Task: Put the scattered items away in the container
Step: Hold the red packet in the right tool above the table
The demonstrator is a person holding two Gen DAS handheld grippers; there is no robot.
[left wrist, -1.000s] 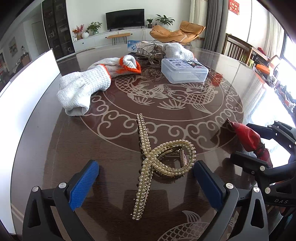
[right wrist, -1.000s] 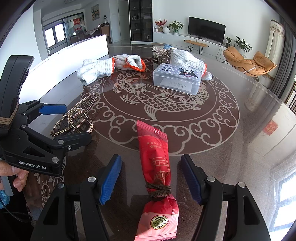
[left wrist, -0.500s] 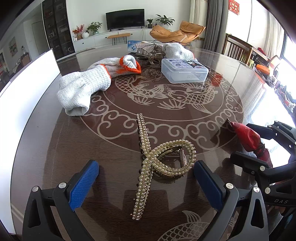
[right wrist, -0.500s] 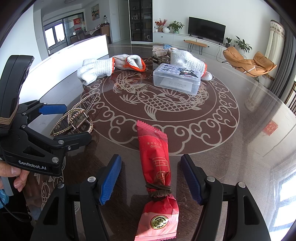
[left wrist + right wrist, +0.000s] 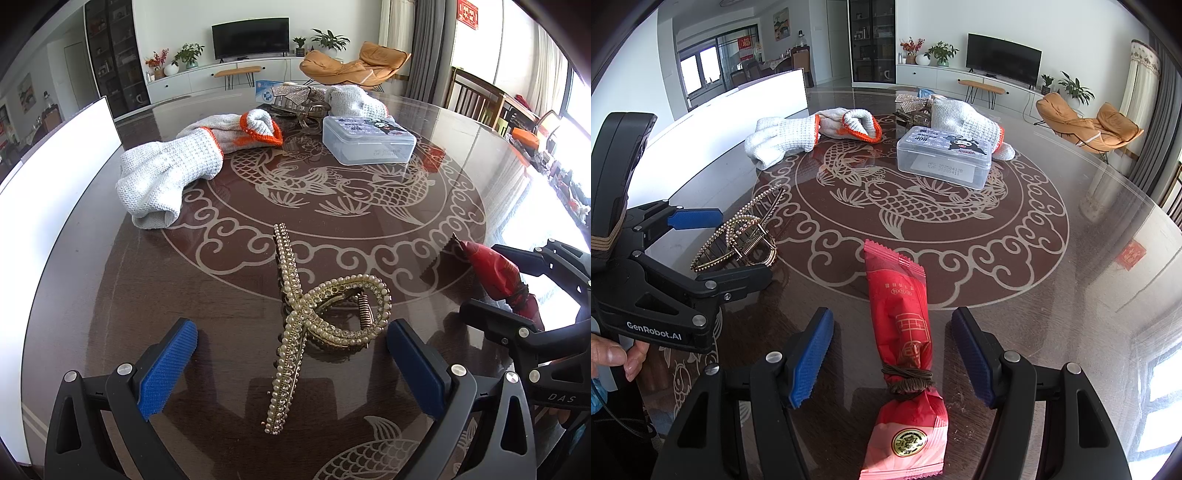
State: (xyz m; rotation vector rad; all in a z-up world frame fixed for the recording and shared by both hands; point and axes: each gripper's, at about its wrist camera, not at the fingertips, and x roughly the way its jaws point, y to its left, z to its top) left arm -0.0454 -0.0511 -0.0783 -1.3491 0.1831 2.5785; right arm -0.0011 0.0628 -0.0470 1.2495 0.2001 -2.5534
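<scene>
Bright daylight from the windows (image 5: 576, 107) glares off the glossy table (image 5: 517, 192); edges fisheye-warped.

On the worktop (image 5: 92, 295) in front of you, the hair claw (image 5: 317, 317) lies between your left gripper's (image 5: 291, 365) spread fingers, touching neither. The snack packet (image 5: 905, 343) lies likewise inside your right gripper (image 5: 892, 360), to the claw's right. Farther back stands the lidded box (image 5: 943, 157), with one glove (image 5: 783, 138) to its left and another glove (image 5: 964, 120) just behind it.
</scene>
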